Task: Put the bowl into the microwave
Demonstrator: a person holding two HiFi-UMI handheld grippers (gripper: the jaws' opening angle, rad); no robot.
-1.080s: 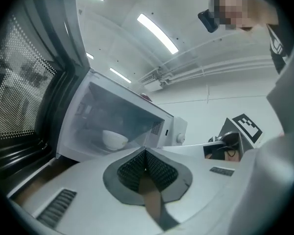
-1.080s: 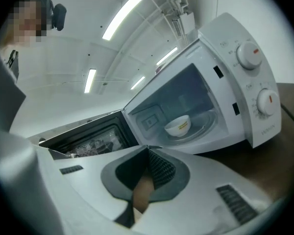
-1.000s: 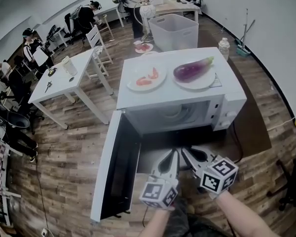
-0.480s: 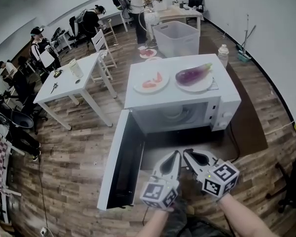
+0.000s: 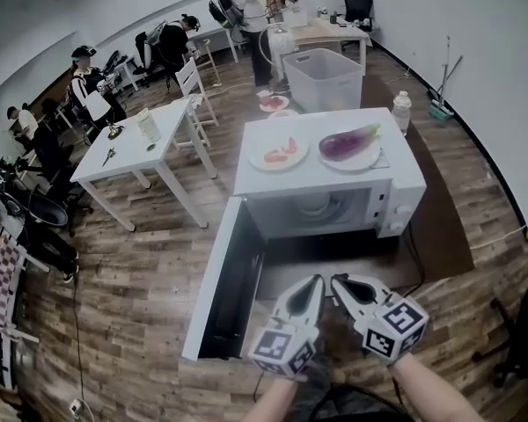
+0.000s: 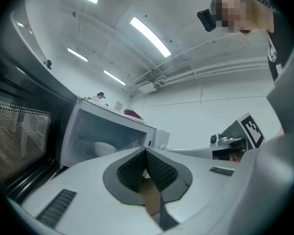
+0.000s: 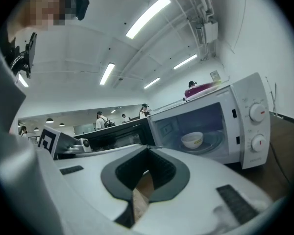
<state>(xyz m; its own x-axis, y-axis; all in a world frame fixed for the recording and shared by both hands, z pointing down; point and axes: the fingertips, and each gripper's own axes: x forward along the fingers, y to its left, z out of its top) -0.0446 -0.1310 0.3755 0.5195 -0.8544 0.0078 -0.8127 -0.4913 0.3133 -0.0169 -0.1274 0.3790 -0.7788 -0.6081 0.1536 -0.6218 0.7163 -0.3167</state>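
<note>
A white bowl (image 5: 315,205) sits on the turntable inside the white microwave (image 5: 396,178), whose door (image 5: 222,284) hangs wide open to the left. The right gripper view shows the bowl (image 7: 192,140) through the open cavity, and the left gripper view shows the bowl (image 6: 104,148) more dimly. My left gripper (image 5: 314,280) and right gripper (image 5: 338,280) are side by side in front of the microwave, well back from the opening. Both are shut with nothing between their pads, as the left gripper (image 6: 146,151) and right gripper (image 7: 148,150) show in their own views.
On the microwave's top stand a plate with an eggplant (image 5: 350,141) and a plate with red slices (image 5: 280,150). A white table (image 5: 132,152) is at the left. A plastic bin (image 5: 324,79) and a bottle (image 5: 402,108) stand behind. Several people work at the back.
The head view has pulled back, so the microwave and its open door look smaller and farther off. Both grippers stay shut and side by side low in the view.
</note>
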